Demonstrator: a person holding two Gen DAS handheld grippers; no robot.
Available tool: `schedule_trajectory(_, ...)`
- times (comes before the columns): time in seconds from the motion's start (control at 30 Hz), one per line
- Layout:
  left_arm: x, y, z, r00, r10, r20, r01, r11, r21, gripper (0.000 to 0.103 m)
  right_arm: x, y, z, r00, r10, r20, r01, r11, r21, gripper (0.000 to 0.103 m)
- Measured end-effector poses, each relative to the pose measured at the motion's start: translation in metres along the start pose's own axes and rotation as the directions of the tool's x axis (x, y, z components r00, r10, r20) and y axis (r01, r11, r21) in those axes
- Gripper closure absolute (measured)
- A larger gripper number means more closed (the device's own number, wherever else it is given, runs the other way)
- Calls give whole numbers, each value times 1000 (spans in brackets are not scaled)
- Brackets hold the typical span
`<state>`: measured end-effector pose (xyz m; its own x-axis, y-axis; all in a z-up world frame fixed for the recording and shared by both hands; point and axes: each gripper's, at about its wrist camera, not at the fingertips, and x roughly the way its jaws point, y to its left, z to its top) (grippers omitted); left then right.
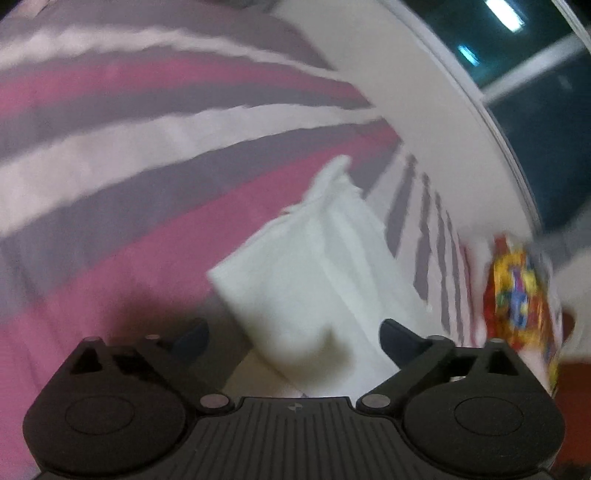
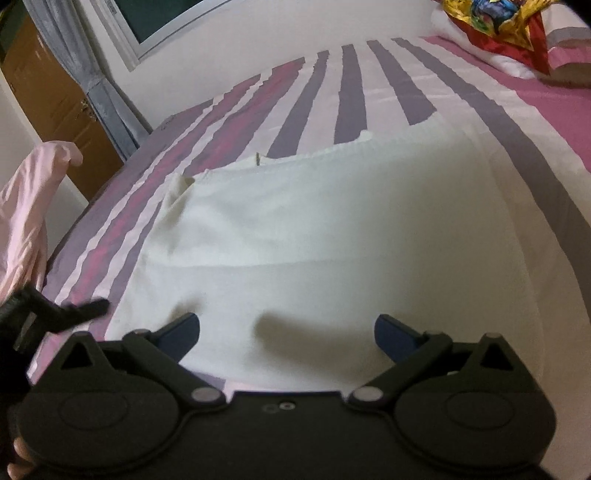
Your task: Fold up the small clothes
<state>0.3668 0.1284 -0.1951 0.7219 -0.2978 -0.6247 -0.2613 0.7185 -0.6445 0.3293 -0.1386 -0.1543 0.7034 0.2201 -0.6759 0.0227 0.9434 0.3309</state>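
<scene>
A white small garment (image 2: 314,236) lies flat on the striped bed sheet (image 2: 388,85), with one part folded over itself. My right gripper (image 2: 286,332) is open just above its near edge and holds nothing. In the left wrist view the same white garment (image 1: 317,280) is blurred, with a fold hanging or raised between the fingers. My left gripper (image 1: 293,338) is open, its jaws either side of the cloth without closing on it. Part of the left gripper (image 2: 74,312) shows at the left edge of the right wrist view.
The bed carries a pink, purple and white striped sheet (image 1: 147,155). A colourful red and yellow item (image 2: 495,26) lies at the bed's far right by a pillow. A pink cloth (image 2: 29,218) hangs at the left. A wooden cabinet (image 2: 55,92) and window (image 2: 166,18) stand behind.
</scene>
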Motion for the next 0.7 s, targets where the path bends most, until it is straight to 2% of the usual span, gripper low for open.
schedule_trajectory(0.07, -2, 0, 1, 1000, 8, 14, -8, 1000, -30, 0, -2, 2, 0, 1000, 9, 1, -9, 1000, -13, 2)
schedule_trajectory(0.13, -1, 9, 2, 999, -17, 43, 21, 995, -99, 0, -4, 4, 0, 1000, 11, 8, -11, 1000, -24, 2)
schedule_trajectory(0.2, 6, 24, 4, 997, -53, 48, 62, 978, -202, 0, -6, 5, 0, 1000, 6, 11, -6, 1000, -26, 2)
schedule_trajectory(0.27, 12, 40, 4, 996, -81, 31, 86, 961, -262, 0, -6, 5, 1, 1000, 7, 13, -7, 1000, -28, 2)
schedule_trajectory(0.3, 16, 42, 4, 995, -90, 36, 97, 957, -273, 2, -6, 5, 1, 1000, 0, 17, 0, 999, -34, 2)
schedule_trajectory(0.4, 31, 40, 0, 991, -125, 45, 133, 954, -268, 30, -3, 7, 3, 999, -32, 14, 33, 997, -73, 2)
schedule_trajectory(0.43, 36, 42, -2, 990, -131, 45, 138, 950, -280, 33, -2, 7, 5, 999, -44, 19, 46, 996, -81, 3)
schedule_trajectory(0.7, 70, 28, 0, 977, -183, 106, 205, 945, -256, 33, 9, -6, 18, 993, -103, 49, 108, 989, -101, 6)
